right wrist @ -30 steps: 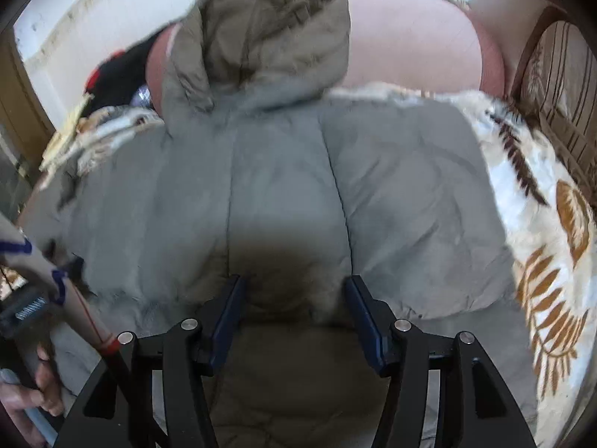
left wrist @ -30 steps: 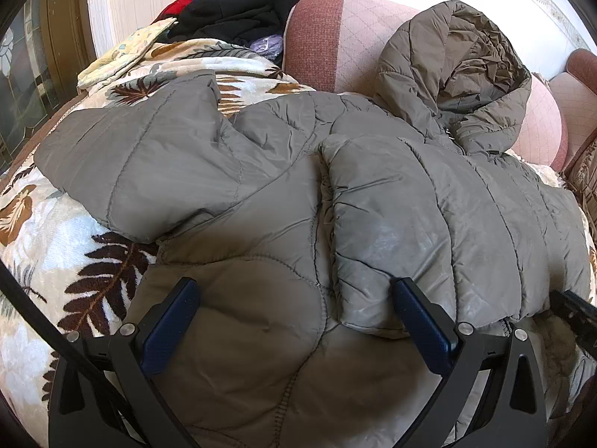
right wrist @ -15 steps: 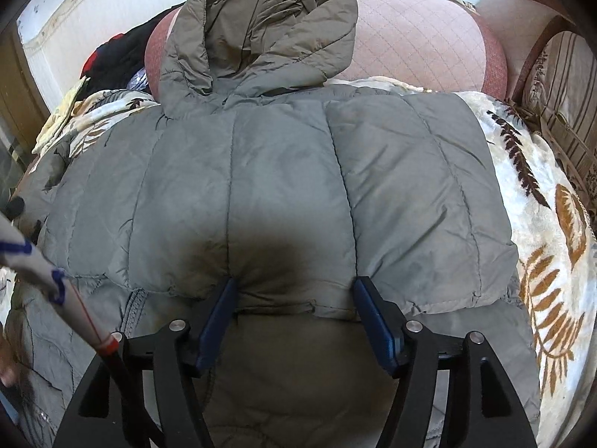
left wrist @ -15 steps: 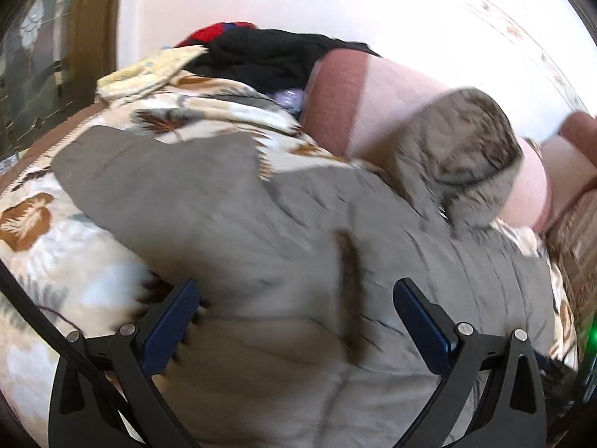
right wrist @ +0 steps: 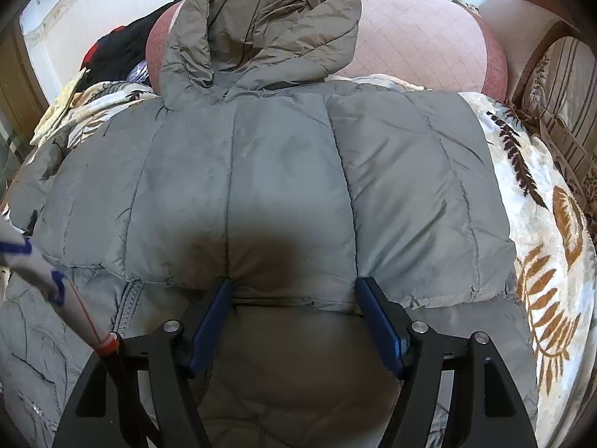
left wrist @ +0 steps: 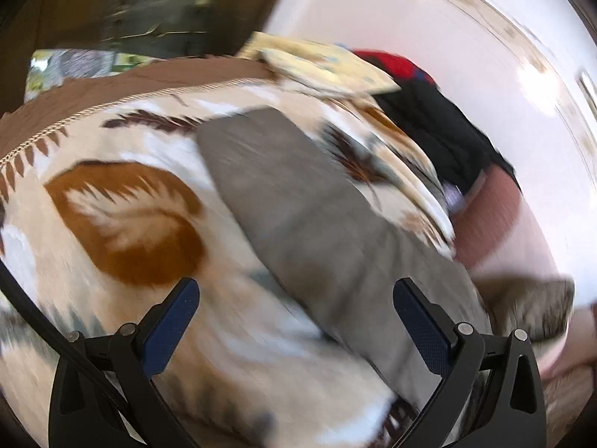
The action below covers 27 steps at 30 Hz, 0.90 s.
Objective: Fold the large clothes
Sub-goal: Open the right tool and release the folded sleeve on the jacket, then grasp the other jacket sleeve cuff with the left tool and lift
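— Leaf-patterned cream blanket (right wrist: 552,246) covers the sofa where our grey quilted hooded jacket (right wrist: 283,171) lies, hood against the pink cushion (right wrist: 418,37).

— Our right gripper (right wrist: 294,298) is opening over a folded edge, gripping nothing; our left gripper (left wrist: 294,313) hangs wide above a sleeve (left wrist: 298,201).

grey quilted jacket (right wrist: 291,171) on cream blanket (right wrist: 552,224) w/ brown leaf print, pink checked cushion (right wrist: 418,37).
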Motion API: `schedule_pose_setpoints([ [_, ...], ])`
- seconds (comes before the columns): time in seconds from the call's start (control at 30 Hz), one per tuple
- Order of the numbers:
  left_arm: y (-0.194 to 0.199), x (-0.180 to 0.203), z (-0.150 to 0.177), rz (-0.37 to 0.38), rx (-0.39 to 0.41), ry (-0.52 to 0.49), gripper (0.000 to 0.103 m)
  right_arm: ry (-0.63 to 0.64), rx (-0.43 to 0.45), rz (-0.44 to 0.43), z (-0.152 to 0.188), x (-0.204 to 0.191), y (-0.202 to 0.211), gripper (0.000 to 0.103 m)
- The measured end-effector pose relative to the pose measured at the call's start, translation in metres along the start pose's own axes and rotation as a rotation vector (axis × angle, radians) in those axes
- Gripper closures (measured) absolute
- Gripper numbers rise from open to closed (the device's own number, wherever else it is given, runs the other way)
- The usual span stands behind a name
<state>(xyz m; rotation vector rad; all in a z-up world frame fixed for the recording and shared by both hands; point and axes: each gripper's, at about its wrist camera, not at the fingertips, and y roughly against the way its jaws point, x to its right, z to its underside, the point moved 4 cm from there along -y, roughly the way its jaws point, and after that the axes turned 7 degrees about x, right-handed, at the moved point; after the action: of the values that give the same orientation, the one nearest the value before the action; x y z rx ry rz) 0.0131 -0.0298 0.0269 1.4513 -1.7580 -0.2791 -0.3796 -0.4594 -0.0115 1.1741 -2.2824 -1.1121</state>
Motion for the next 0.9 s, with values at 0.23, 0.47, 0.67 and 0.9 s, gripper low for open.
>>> schedule_pose_setpoints([
  [0.23, -0.041, -0.038, -0.049, 0.071, 0.024, 0.103, 0.019, 0.021, 0.005, 0.015, 0.001, -0.003, -0.002, 0.026],
  [0.47, -0.081, -0.071, -0.055, 0.127, 0.024, 0.262, 0.024, 0.02, 0.007, 0.007, 0.001, -0.002, -0.003, 0.025],
  [0.67, -0.093, -0.049, -0.055, 0.102, 0.062, 0.186, 0.01, 0.022, 0.01, 0.007, 0.002, -0.002, -0.003, 0.025],
  [0.9, -0.088, -0.043, -0.048, 0.126, 0.053, 0.156, 0.091, 0.015, 0.011, 0.0, 0.002, -0.002, -0.003, 0.024],
])
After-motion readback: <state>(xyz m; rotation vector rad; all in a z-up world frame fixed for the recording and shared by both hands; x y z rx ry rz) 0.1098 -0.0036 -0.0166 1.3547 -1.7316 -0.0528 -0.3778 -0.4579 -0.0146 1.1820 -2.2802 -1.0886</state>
